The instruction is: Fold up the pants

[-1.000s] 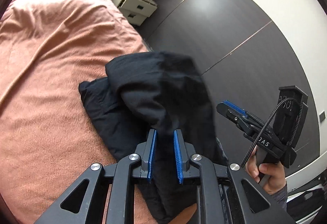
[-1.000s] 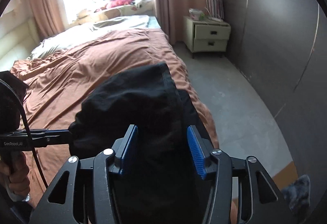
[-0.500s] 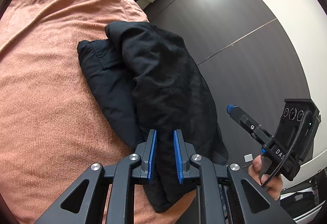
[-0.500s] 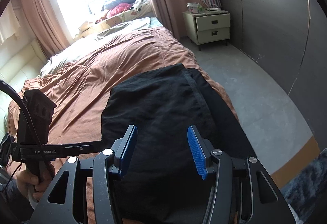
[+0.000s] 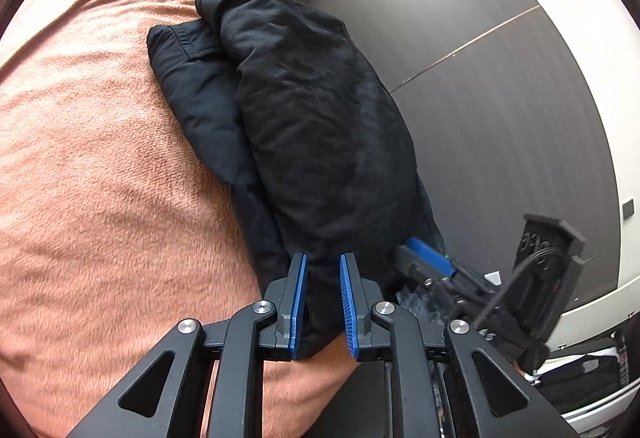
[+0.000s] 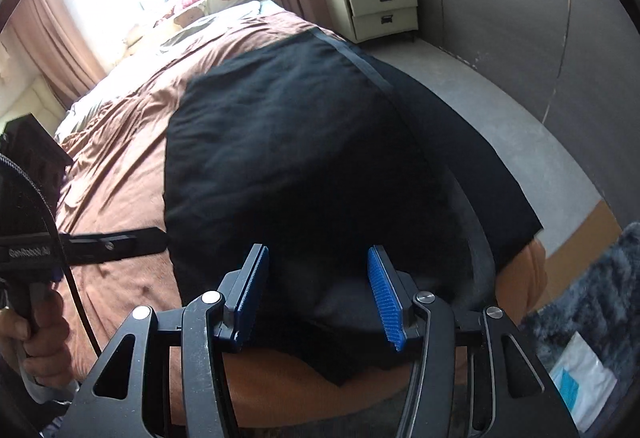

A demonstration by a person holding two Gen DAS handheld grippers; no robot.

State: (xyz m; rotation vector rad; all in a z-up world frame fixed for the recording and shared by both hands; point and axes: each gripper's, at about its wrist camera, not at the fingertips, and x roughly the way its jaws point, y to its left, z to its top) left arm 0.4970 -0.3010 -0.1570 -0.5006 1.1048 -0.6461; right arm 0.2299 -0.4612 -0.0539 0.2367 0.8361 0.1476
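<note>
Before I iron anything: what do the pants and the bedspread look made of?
Pants: black matte woven cloth, probably cotton or a blend; soft creases, stitched seam, no sheen. Bedspread: rust-brown, fuzzy napped surface in the left view, so likely fleece or brushed fabric. Exact fibre can't be told.

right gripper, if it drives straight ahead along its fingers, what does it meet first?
The black pants. The right gripper is open, and the folded fabric on the bed already lies between and ahead of its fingers, so contact would likely be almost immediate; exact clearance above the cloth is unclear.
</note>
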